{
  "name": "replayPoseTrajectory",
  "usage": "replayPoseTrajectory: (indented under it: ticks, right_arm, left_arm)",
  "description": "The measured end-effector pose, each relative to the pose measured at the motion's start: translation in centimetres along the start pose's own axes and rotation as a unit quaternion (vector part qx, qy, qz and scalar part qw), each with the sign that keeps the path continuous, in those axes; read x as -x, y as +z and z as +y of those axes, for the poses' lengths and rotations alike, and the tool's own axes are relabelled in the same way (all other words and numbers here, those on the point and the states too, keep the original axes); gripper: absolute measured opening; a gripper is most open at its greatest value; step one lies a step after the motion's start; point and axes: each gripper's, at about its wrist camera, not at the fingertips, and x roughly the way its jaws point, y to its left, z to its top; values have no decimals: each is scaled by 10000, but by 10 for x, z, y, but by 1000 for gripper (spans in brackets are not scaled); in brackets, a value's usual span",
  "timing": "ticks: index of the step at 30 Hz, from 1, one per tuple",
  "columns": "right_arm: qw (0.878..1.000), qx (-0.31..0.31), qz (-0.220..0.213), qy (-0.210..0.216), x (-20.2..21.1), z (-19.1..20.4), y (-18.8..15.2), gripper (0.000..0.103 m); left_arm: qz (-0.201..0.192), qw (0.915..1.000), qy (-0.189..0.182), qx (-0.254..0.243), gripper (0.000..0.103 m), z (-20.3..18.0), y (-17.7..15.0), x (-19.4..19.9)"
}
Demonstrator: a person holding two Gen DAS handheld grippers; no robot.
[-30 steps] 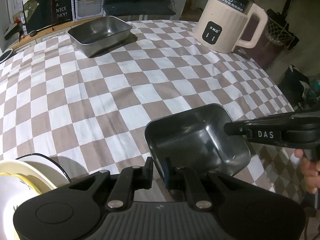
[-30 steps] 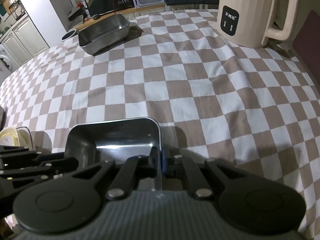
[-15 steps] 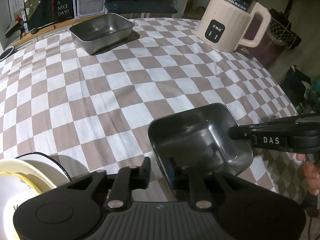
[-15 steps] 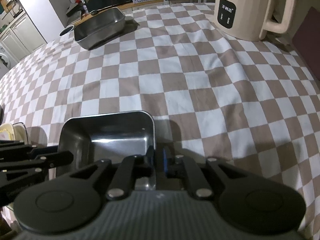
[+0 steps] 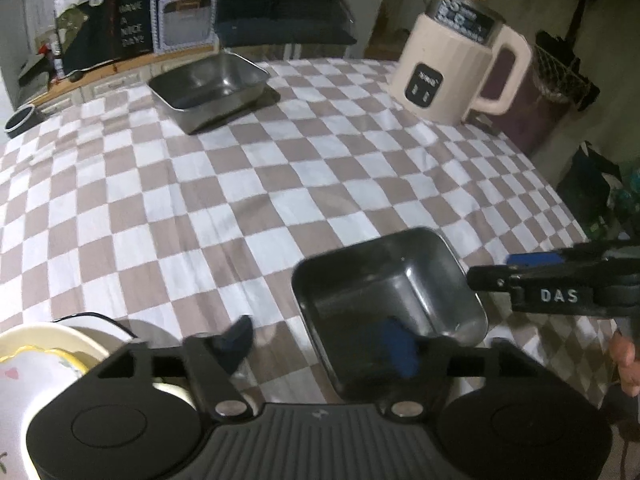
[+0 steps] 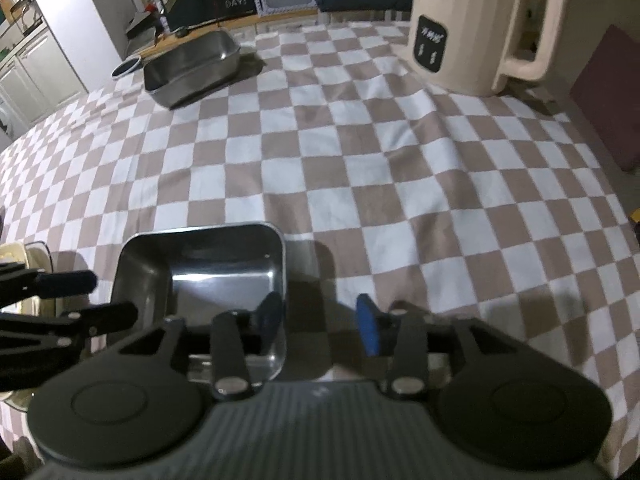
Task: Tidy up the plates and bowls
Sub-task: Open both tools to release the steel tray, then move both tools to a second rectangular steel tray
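Observation:
A small rectangular steel tray sits on the checkered tablecloth near the front edge; it also shows in the right wrist view. My left gripper is open, its jaws astride the tray's near left rim. My right gripper is open, its jaws astride the tray's right rim. A second, larger steel tray stands at the far side of the table, also in the right wrist view. A stack of white and yellow plates lies at the front left.
A cream electric kettle stands at the far right of the table, also in the right wrist view. A small dark round dish sits beyond the far tray. The table edge runs along the right.
Both grippers were shut on the near tray's rim and have now opened, letting go of it. The tray rests on the cloth.

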Motion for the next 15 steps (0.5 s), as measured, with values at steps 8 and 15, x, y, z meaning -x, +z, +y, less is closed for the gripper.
replayPoseTrajectory:
  ticks: [8, 15]
  right_arm:
    - [9990, -67, -413, -178, 18, -2, -1, 94]
    - [9955, -100, -944, 10, 32, 5, 5, 103]
  left_arm:
    - [-374, 9988, 149, 274, 102, 18, 0, 24]
    - [-827, 9948, 376, 452, 103, 42, 3, 47]
